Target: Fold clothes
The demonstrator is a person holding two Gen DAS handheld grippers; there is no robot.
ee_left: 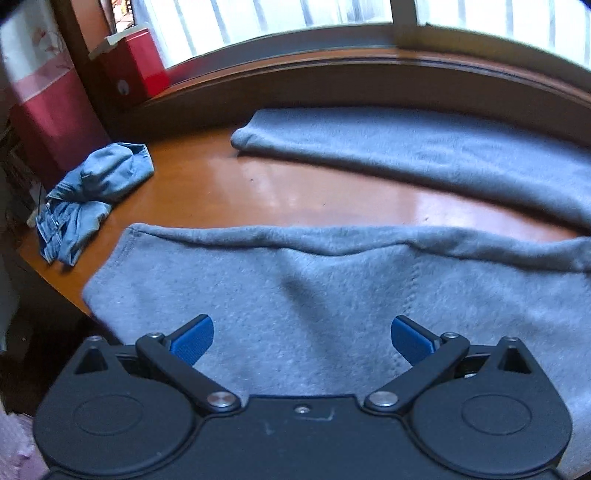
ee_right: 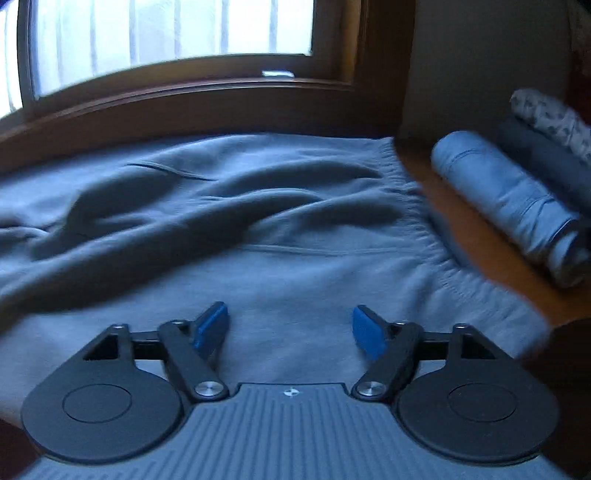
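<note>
A pair of grey sweatpants (ee_left: pixel 332 295) lies spread over the orange-brown wooden surface (ee_left: pixel 295 192) in front of a window (ee_left: pixel 295 22). In the left wrist view the two legs run across the picture with a bare strip of the surface between them: the near leg fills the foreground under the left claw (ee_left: pixel 302 339), its hemmed cuff end at the left, and the far leg (ee_left: pixel 406 147) lies close to the wooden sill, its cuff also pointing left. The left claw hangs over the near leg with its blue pads (ee_left: pixel 194 339) standing wide apart and nothing between them; whether the fingertips touch the cloth cannot be told. To the left, near the surface's edge, a crumpled denim garment (ee_left: pixel 92 192) lies in a heap, well apart from the sweatpants, and a red box (ee_left: pixel 136 62) stands on the sill in the far left corner. In the right wrist view, which is blurred, the upper part of the sweatpants (ee_right: pixel 258 206) shows, rumpled in long folds, with the gathered elastic waistband (ee_right: pixel 417 206) at the right. The right claw (ee_right: pixel 290 328) is over the cloth just short of the waistband, its jaws parted and empty, gripping nothing. On the right of the surface, beside the waistband but apart from it, lies a light blue rolled garment (ee_right: pixel 509 206), with a dark rolled garment (ee_right: pixel 546 162) just behind it and a pale patterned one (ee_right: pixel 550 110) farthest back.
</note>
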